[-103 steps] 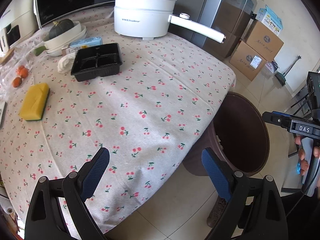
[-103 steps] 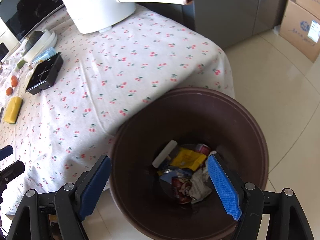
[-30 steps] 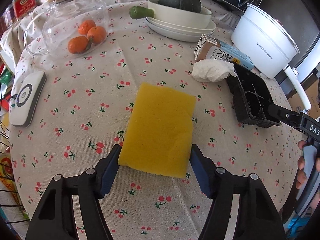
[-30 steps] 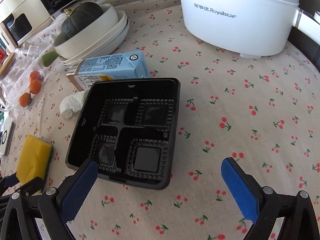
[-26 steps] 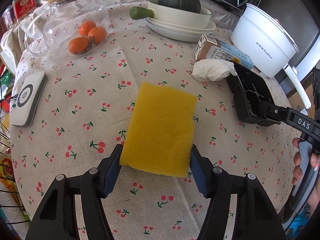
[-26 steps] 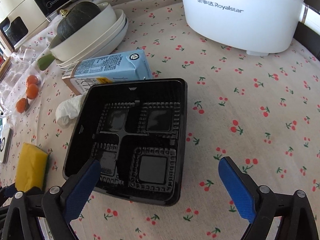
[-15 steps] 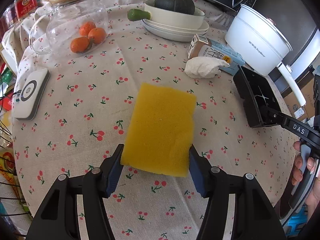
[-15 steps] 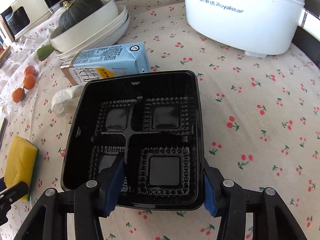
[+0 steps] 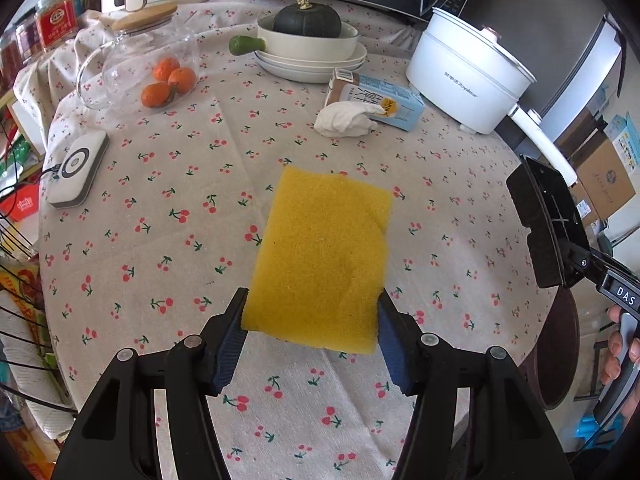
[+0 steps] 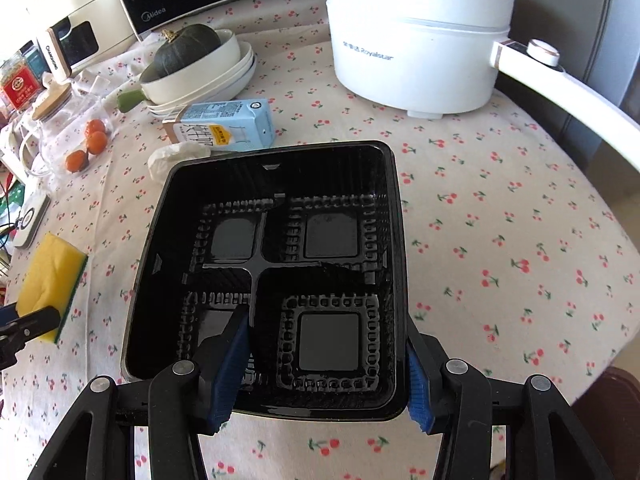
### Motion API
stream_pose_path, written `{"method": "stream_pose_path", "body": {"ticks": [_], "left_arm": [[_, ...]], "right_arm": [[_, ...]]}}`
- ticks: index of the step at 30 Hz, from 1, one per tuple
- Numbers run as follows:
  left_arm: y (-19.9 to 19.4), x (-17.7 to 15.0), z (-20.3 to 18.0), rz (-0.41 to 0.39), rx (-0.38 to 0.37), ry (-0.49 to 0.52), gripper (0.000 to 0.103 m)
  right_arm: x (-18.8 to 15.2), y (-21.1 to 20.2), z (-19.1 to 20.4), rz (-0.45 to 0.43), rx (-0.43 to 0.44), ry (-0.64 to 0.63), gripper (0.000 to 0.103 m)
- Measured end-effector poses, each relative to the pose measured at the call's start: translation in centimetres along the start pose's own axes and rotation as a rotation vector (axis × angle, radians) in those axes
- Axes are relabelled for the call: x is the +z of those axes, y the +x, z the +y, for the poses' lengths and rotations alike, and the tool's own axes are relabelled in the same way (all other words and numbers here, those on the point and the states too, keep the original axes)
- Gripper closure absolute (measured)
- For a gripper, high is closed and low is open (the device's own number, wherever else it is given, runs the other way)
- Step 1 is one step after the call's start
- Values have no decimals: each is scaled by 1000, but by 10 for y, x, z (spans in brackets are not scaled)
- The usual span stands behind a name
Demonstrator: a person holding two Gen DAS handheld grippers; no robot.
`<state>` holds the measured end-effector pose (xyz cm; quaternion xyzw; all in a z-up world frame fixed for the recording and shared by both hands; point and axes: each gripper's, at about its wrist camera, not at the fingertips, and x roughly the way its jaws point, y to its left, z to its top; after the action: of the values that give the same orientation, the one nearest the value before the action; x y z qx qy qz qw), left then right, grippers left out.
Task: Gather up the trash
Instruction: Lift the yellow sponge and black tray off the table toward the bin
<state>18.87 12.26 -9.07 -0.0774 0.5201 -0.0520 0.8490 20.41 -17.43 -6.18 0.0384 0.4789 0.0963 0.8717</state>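
Left gripper [image 9: 310,334] clamped on the near end of a yellow sponge [image 9: 322,258], lifted clear above the cherry-print tablecloth [image 9: 180,200], over its middle. Right gripper [image 10: 320,372] clamped on a black plastic tray [image 10: 276,272]: one finger inside the tray, the other on its outer right wall; tray lifted off the cloth toward the right edge. Crumpled white tissue [image 9: 346,120] touches a blue milk carton [image 9: 378,100] near the far edge. Brown bin [image 9: 558,344] just beyond the right edge.
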Motion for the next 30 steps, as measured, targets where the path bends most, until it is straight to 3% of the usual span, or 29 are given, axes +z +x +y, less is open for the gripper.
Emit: {"method": "stream_pose_path", "body": {"ticks": [18, 30], "left_arm": [[-42, -59, -61, -13, -119, 45, 41], [-47, -64, -102, -23, -166, 108, 41]], "right_arm": [[-81, -84, -49, -17, -22, 63, 45], [-118, -102, -89, 10, -26, 138, 45]]}}
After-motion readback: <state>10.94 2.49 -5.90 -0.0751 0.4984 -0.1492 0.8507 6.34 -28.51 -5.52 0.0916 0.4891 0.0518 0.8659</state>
